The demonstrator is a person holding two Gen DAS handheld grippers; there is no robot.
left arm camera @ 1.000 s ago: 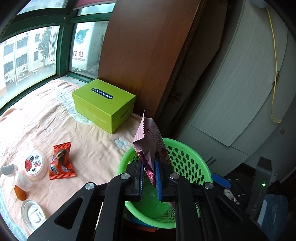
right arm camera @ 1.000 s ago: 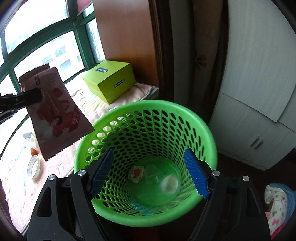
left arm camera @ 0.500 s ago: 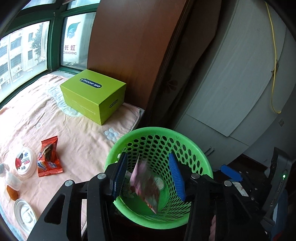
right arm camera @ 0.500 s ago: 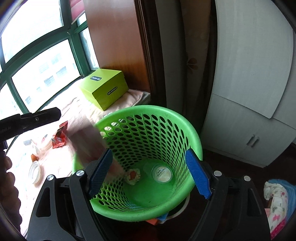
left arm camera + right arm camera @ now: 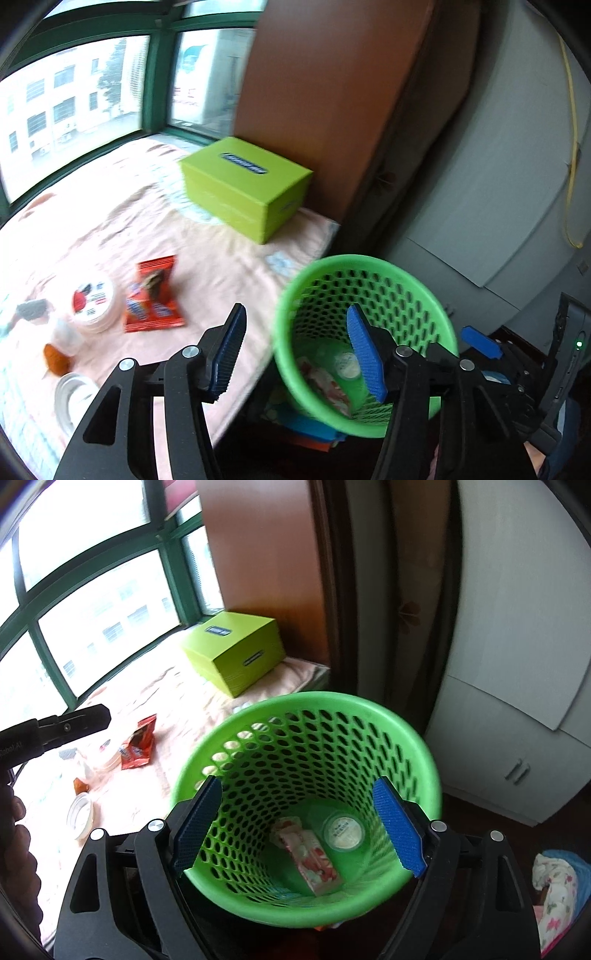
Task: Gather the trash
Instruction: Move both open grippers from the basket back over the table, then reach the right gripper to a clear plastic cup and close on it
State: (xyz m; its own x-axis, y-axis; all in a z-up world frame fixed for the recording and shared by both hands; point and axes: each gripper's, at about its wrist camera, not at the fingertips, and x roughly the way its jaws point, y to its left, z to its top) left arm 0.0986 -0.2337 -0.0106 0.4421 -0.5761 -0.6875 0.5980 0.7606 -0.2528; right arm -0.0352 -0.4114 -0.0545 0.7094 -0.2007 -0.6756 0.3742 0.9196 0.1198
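Note:
A green mesh basket (image 5: pixel 373 266) (image 5: pixel 306 709) stands beside the bed. At its bottom lie a pink snack wrapper (image 5: pixel 310 860) (image 5: pixel 325 384) and a round lid (image 5: pixel 343 830). My left gripper (image 5: pixel 297 354) hovers over the basket's left rim and the bed edge; its jaws are opening with nothing between them. One of its fingers (image 5: pixel 85 720) shows at the left of the right wrist view. My right gripper (image 5: pixel 299 825) hangs over the basket's near side, its jaws opening and holding nothing. An orange snack packet (image 5: pixel 151 299) (image 5: pixel 138 747) lies on the pink bedspread.
A lime-green box (image 5: pixel 243 188) (image 5: pixel 236 650) sits by the brown panel. A white tub (image 5: pixel 94 299), a small orange item (image 5: pixel 57 360) and a round lid (image 5: pixel 74 398) (image 5: pixel 81 812) lie at the left of the bed. White cabinets (image 5: pixel 517 738) stand to the right.
My left gripper opened and let go of the pink wrapper, which fell to the basket's bottom. The left gripper then swung left toward the bed. My right jaws widened a little.

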